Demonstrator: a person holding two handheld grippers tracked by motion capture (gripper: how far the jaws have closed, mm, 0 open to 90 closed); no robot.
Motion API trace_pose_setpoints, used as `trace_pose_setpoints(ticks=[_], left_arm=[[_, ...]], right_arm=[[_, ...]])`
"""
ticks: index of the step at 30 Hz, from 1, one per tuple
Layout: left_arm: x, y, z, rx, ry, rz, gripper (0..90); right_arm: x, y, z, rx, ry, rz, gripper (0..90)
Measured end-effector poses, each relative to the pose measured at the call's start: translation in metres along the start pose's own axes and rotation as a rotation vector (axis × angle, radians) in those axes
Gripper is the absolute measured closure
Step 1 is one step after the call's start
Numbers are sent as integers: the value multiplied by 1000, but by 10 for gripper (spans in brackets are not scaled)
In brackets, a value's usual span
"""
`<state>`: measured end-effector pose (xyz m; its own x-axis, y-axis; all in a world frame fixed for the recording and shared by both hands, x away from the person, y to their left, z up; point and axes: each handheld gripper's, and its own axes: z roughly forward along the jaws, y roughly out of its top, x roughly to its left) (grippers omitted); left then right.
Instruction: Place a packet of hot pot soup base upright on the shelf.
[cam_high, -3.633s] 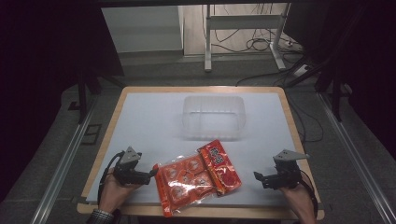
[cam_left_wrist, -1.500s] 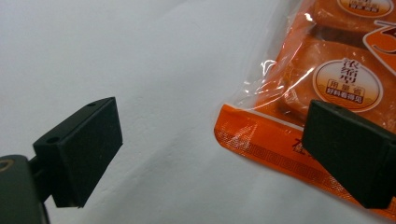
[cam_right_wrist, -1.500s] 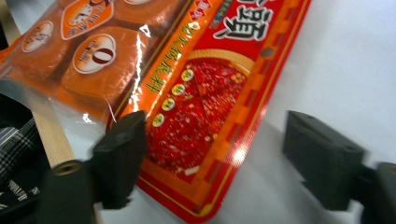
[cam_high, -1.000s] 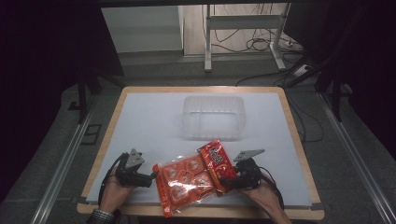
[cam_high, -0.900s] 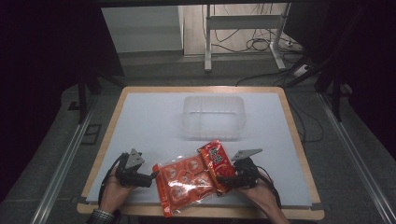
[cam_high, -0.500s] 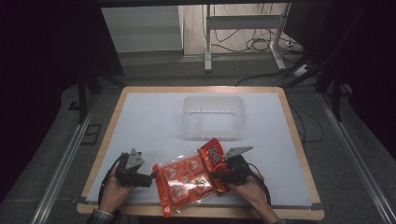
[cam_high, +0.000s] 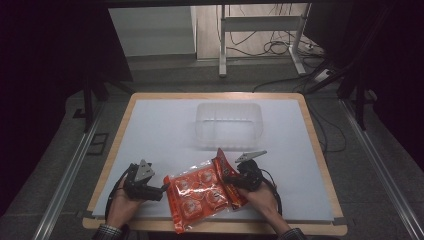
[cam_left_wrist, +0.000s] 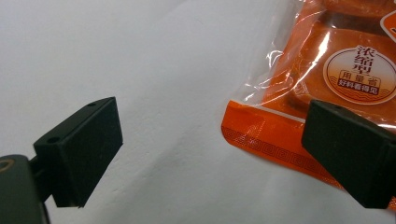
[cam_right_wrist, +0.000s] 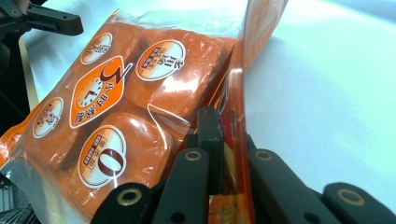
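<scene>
Orange snack packet (cam_high: 200, 192) lies at the near edge of the white worktop (cam_high: 160, 130), just short of the clear plastic tub (cam_high: 229, 125). Your right gripper (cam_high: 231, 176) has just been closing and now pinches the packet's red seal; your left gripper (cam_high: 159, 190) waits agape beside the opposite edge. Lifting and placing remain.

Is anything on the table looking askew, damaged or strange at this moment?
Only the orange packet stands out: it lies skewed, and its right edge is lifted off the table where the right gripper has just closed on it. No tear or spill shows.
</scene>
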<state>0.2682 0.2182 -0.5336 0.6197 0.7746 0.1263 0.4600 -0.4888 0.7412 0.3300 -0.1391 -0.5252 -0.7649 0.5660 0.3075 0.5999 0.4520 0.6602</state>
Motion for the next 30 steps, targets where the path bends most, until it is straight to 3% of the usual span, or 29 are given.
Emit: trace_pose_setpoints(ticks=[6, 15, 23, 30], left_arm=[[1, 0, -1, -3, 4, 0, 49], [2, 0, -2, -12, 0, -7, 44], [4, 0, -4, -36, 1, -30, 23], [4, 0, -4, -35, 14, -27, 19]], right_arm=[[5, 4, -3, 0, -13, -12, 896], [14, 17, -19, -25, 10, -24, 896], [18, 31, -31, -47, 49, -8, 896], [27, 50, -48, -58, 82, -25, 897]])
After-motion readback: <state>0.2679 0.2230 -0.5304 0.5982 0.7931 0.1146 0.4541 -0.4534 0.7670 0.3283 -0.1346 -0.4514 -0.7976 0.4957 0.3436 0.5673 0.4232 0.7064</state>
